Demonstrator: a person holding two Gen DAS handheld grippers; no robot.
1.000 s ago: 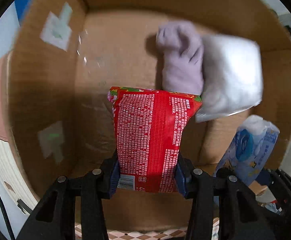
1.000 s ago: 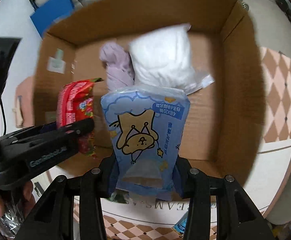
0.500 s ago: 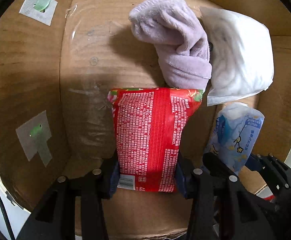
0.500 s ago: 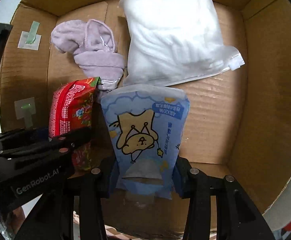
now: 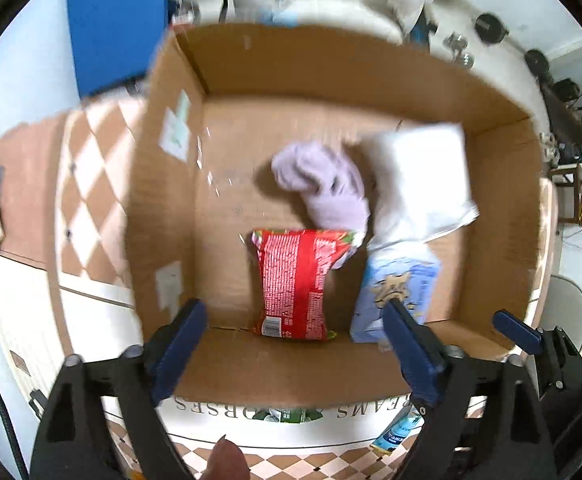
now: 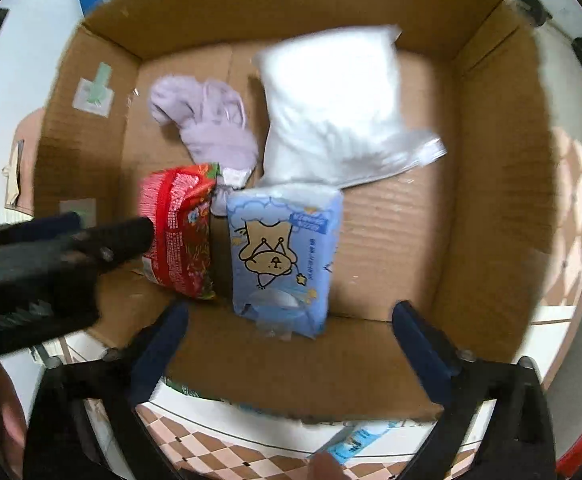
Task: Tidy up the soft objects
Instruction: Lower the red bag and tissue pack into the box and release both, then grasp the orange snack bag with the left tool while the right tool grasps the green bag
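Observation:
An open cardboard box (image 5: 163,208) (image 6: 491,200) holds four soft things. A red printed pack (image 5: 295,284) (image 6: 179,232) lies on the box floor, with a blue tissue pack (image 5: 395,292) (image 6: 283,256) beside it on the right. Behind them lie a lilac cloth (image 5: 323,188) (image 6: 207,124) and a white plastic-wrapped pack (image 5: 419,176) (image 6: 331,104). My left gripper (image 5: 295,316) is open and empty above the box's near edge. My right gripper (image 6: 291,316) is open and empty too. The left gripper also shows at the left of the right wrist view (image 6: 71,248).
The box stands on a white surface over a brown-and-white checked floor (image 5: 87,200). A blue panel (image 5: 115,24) stands behind the box on the left. Another blue pack (image 5: 395,432) (image 6: 351,440) lies in front of the box. Dark round objects (image 5: 491,28) sit far right.
Both grippers have opened and let go of their packs, which now lie in the box. Both grippers have pulled back and up, out of the box.

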